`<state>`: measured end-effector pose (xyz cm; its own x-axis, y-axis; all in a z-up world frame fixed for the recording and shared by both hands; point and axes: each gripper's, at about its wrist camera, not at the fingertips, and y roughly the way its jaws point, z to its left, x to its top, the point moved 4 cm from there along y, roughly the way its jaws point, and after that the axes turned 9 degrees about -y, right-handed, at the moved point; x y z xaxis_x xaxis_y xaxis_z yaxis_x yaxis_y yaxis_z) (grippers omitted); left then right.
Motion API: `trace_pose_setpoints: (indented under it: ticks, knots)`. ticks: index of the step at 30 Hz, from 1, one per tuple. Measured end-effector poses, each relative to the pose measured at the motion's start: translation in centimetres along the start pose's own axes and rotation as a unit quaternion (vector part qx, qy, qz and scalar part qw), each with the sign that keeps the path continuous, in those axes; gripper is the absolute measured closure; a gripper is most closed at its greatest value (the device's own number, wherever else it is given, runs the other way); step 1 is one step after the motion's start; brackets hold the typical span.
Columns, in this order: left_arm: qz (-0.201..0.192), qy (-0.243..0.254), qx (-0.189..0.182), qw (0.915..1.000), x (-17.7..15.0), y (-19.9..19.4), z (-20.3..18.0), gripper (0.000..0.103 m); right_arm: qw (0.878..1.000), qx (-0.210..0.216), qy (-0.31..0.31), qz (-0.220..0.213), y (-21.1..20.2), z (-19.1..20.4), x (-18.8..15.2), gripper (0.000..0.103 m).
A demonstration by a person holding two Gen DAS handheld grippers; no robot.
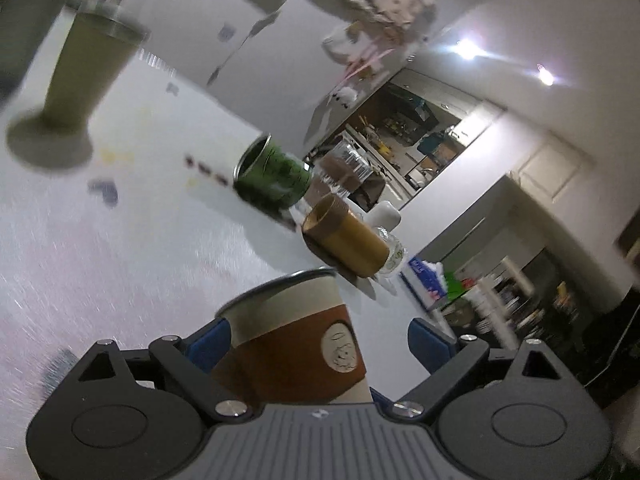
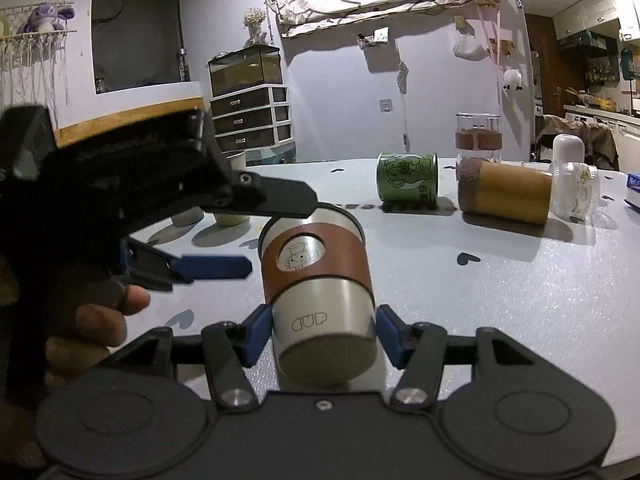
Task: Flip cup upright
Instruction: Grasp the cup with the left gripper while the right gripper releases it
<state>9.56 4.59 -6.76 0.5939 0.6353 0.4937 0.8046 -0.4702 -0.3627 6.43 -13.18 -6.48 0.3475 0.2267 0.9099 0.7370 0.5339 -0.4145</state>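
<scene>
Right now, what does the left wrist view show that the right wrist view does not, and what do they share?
Only the left wrist view shows the tall olive cup near the table edge, and the left gripper open around the cup's rim end. Only the right wrist view shows the cup's flat base with the word CUP, the right gripper against its sides, and the stacked drawer unit. Both show the steel cup with the brown sleeve, the green can and the amber bottle lying on the white table.

Steel cup (image 2: pixel 318 292) with brown sleeve, round cartoon badge, "CUP" lettering; tilted, base toward 6 o'clock, rim toward 12.
</scene>
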Motion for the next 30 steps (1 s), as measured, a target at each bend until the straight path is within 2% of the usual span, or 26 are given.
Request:
trace_pose_setpoints:
  ticks: [3, 7, 12, 18, 23, 27, 30]
  knots:
    - [0.010, -0.052, -0.021, 0.9984, 0.3, 1.5, 1.8, 0.008, 1.000, 0.000, 0.001, 0.000, 0.0, 0.1, -0.1, 0.045]
    - [0.000, -0.039, -0.036, 0.9986, 0.6, 2.4, 1.3, 0.003, 1.000, 0.002, 0.005, 0.000, -0.1, -0.1, -0.1, 0.046]
    - [0.002, -0.018, -0.024, 0.9996, 0.8, 3.1, 0.4, 0.003, 1.000, 0.007, 0.006, -0.001, -0.1, -0.2, -0.3, 0.047]
    - [-0.038, 0.073, -0.051, 0.9952, 0.6, 0.3, -2.8, 0.004, 1.000, 0.021, 0.000, -0.009, -0.3, -0.1, -0.5, 0.047]
    - [-0.034, 0.161, -0.064, 0.9843, -0.9, -1.3, -5.9, 0.005, 1.000, 0.025, -0.013, 0.001, 0.1, 0.6, -0.8, 0.048]
    - [-0.038, 0.239, -0.033, 0.9696, -3.0, -1.9, -7.2, 0.007, 1.000, 0.021, -0.017, 0.011, 0.7, 0.9, -1.4, 0.048]
    - [-0.037, 0.280, -0.010, 0.9591, -4.0, -1.8, -7.5, 0.007, 1.000, 0.020, -0.021, 0.010, 0.6, 1.0, -1.5, 0.048]
